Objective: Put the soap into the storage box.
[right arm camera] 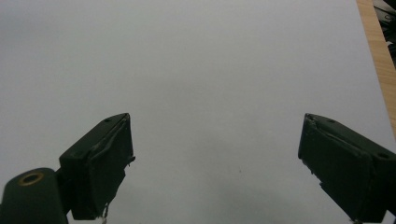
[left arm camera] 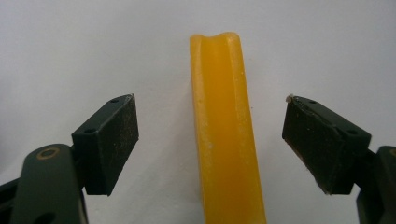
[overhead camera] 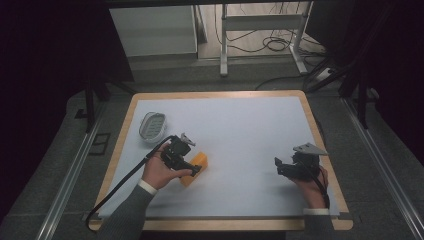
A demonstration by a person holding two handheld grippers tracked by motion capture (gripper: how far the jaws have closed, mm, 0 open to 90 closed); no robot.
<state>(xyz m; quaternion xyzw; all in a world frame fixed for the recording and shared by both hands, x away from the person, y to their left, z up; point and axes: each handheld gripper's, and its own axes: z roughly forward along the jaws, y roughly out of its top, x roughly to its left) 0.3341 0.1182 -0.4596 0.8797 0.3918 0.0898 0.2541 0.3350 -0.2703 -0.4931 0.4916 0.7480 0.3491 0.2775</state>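
Note:
A yellow-orange block [overhead camera: 196,167] lies on the white mat left of centre. In the left gripper view it appears as a long yellow bar [left arm camera: 224,130] running up between the two jaws, with a clear gap on each side. My left gripper [overhead camera: 196,169] is open and straddles the block. My right gripper [overhead camera: 278,165] hovers at the right side of the mat, open, with bare white mat between its pads [right arm camera: 100,165].
A small oval white-and-grey dish [overhead camera: 152,126] sits at the mat's left, behind the left hand. The mat [overhead camera: 240,125] lies on a wooden-edged table [overhead camera: 310,107]. The wooden edge [right arm camera: 378,56] shows at the right of the right gripper view.

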